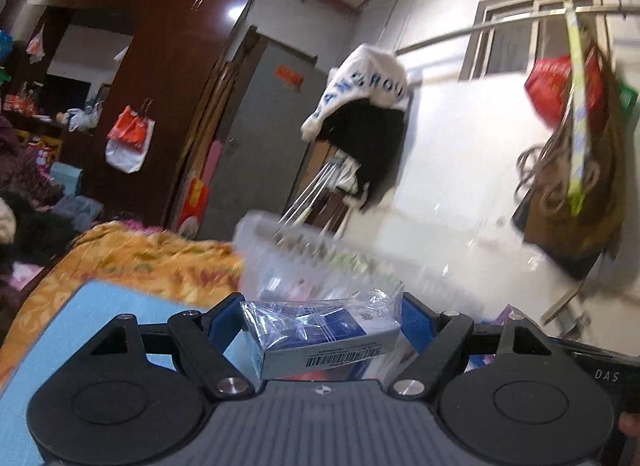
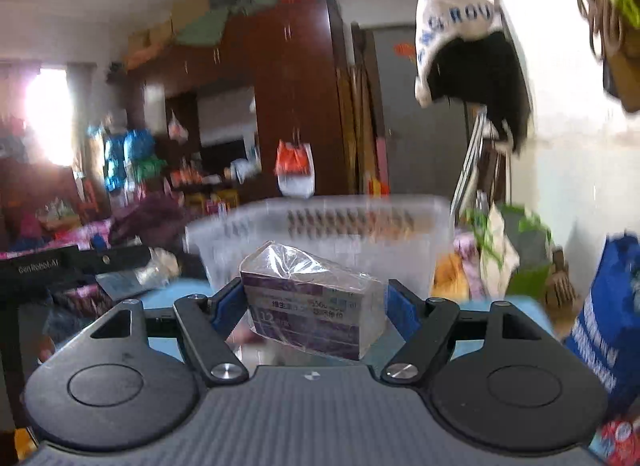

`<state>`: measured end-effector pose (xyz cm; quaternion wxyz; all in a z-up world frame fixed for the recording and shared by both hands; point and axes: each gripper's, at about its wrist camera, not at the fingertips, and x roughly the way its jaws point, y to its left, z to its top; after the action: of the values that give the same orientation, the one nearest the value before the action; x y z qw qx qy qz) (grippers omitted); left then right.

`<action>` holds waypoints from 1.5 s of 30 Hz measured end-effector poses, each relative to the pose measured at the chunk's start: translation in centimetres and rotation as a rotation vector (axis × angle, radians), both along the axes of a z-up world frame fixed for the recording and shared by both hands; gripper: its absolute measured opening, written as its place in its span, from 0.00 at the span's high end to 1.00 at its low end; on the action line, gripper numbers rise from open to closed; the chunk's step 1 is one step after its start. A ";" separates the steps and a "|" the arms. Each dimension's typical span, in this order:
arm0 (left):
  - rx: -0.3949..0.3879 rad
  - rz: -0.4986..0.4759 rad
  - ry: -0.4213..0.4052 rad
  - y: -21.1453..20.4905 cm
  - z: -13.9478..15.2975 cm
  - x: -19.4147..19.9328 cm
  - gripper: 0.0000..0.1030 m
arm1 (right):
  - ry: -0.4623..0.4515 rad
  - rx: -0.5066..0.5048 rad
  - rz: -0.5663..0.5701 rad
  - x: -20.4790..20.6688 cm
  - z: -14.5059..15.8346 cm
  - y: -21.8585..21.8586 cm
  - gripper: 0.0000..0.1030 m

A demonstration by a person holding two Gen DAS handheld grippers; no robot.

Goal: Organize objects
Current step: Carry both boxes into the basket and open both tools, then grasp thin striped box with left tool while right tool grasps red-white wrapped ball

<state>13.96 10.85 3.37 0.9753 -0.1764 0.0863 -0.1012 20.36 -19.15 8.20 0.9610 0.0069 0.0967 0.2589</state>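
Observation:
My left gripper (image 1: 322, 318) is shut on a blue and white box (image 1: 320, 340) wrapped in clear film, held in the air. A clear plastic basket (image 1: 304, 258) with slotted walls stands just beyond it, blurred. My right gripper (image 2: 316, 302) is shut on a purple and white box (image 2: 312, 306) wrapped in clear film, also held up. The same clear basket (image 2: 320, 225) stands right behind that box. The left gripper's black body (image 2: 48, 266) shows at the left edge of the right wrist view.
A light blue surface (image 1: 80, 330) lies under the left gripper, next to an orange patterned bedcover (image 1: 132, 258). A dark wardrobe (image 1: 160, 85), hanging bags (image 1: 568, 113) and a hanging white and black garment (image 1: 360, 121) line the walls. A blue bag (image 2: 608, 326) stands at right.

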 end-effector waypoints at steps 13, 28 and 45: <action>0.057 0.036 0.138 -3.5 7.3 13.7 0.18 | -0.031 -0.163 -0.064 11.7 3.0 4.5 0.10; 0.193 -0.013 0.098 -4.2 5.4 4.6 0.07 | 0.045 -0.069 -0.025 4.1 0.2 0.5 0.00; 0.266 -0.104 0.345 -4.4 -5.1 1.3 0.38 | 0.304 -0.083 0.151 3.9 -7.4 1.3 0.15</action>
<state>15.26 6.49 -1.75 0.9542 -0.0563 0.2734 -0.1077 24.29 -17.84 0.82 0.9127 -0.0011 0.2519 0.3219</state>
